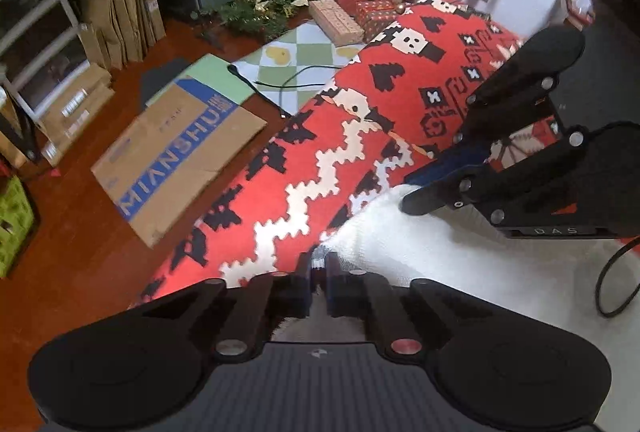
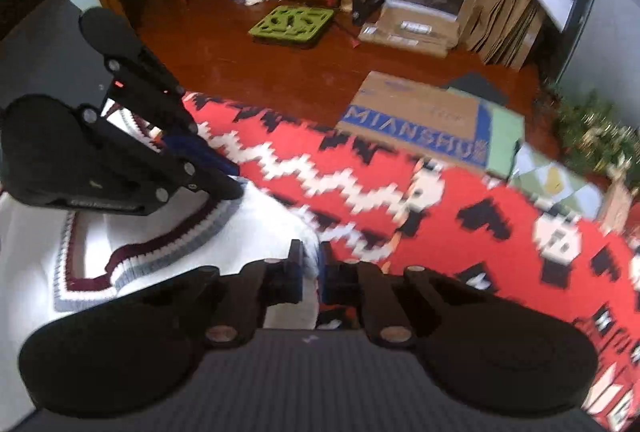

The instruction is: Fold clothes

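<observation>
Between both claws' tips (image 1: 319,268) (image 2: 310,264), pinched, lies the white sweater's (image 2: 256,228) edge.

"MIANSHU" runs in pale capitals along the blue band of a flattened cardboard box (image 1: 176,160) on the floor beyond my claws; other labels are unreadable.

sweater (image 2: 256,216): white knit, ribbed trim | blanket (image 1: 320,136): matt woven cloth | floor (image 2: 280,72): glossy wood | box (image 1: 176,156): matt cardboard | grippers: matt black plastic
</observation>
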`<action>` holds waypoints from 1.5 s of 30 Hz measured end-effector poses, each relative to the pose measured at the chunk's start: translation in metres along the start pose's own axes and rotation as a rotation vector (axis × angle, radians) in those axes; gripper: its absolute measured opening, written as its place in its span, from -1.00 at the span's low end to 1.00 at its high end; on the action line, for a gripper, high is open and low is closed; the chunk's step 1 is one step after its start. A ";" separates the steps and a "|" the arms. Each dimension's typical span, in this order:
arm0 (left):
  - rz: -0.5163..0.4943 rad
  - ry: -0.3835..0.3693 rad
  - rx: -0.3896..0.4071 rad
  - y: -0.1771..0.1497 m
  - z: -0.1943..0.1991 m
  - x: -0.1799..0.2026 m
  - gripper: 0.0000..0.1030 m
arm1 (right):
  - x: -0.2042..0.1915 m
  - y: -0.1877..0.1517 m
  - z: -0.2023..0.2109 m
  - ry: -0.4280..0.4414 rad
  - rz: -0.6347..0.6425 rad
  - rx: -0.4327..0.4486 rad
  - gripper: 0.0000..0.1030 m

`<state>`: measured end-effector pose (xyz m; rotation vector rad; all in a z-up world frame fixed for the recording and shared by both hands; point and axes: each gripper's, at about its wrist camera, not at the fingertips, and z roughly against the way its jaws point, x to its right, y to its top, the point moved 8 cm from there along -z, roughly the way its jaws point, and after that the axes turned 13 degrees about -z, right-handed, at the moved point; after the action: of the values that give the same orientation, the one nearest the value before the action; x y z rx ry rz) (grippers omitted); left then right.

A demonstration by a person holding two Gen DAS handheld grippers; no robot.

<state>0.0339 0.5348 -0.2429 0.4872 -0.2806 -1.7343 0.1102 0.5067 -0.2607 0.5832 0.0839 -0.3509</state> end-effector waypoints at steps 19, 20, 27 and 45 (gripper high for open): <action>0.417 0.075 0.146 -0.001 0.026 -0.083 -0.52 | 0.048 0.032 0.005 -0.074 -0.189 0.071 -0.72; 0.424 0.102 0.145 -0.012 0.038 -0.088 -0.45 | 0.050 0.033 0.009 -0.069 -0.199 0.080 -0.68; 0.395 0.218 -0.031 -0.120 0.088 -0.098 -0.28 | 0.029 0.047 0.011 -0.047 -0.058 0.072 -0.35; 0.335 0.219 -0.002 -0.158 0.084 -0.083 -0.96 | -0.023 0.045 -0.008 -0.104 0.055 0.031 -0.98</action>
<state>-0.1296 0.6442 -0.2244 0.5877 -0.1910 -1.3441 0.1044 0.5532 -0.2401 0.5957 -0.0379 -0.3288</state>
